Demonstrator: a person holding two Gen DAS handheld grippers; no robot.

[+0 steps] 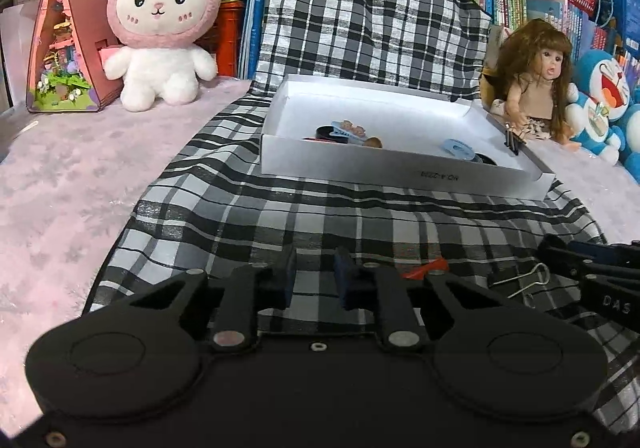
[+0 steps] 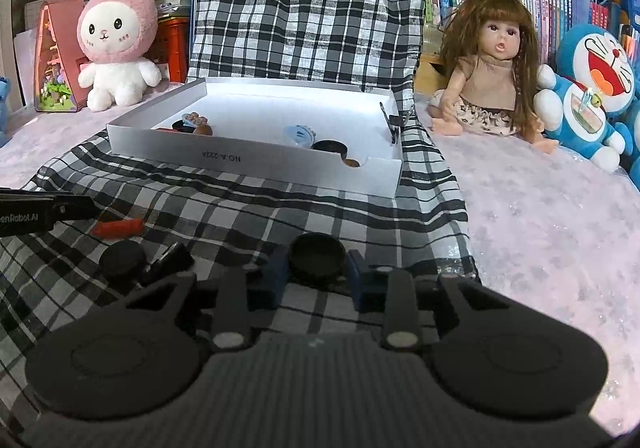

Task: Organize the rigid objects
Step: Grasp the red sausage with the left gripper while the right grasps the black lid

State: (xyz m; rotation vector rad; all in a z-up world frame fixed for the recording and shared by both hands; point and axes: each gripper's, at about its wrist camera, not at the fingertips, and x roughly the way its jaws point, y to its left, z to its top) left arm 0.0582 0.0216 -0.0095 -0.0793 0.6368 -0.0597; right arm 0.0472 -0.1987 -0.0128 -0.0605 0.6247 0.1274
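A white shallow box [image 1: 400,167] [image 2: 256,161] sits on a black-and-white checked cloth and holds several small items, among them a blue hair clip [image 2: 299,135] and a black round lid [image 2: 329,147]. My right gripper [image 2: 316,268] is shut on a black round lid [image 2: 318,254] low over the cloth, in front of the box. My left gripper [image 1: 315,274] is open and empty, its fingers a small gap apart above the cloth. A red piece [image 1: 425,268] [image 2: 117,227], a binder clip [image 1: 520,282] and another black lid [image 2: 122,258] lie on the cloth.
A pink-and-white plush rabbit [image 1: 160,27] and a miniature house model [image 1: 66,43] stand at back left. A doll [image 2: 490,67] and a blue cat plush [image 2: 592,95] sit at right. Books and red baskets line the back. A pink cover lies to both sides.
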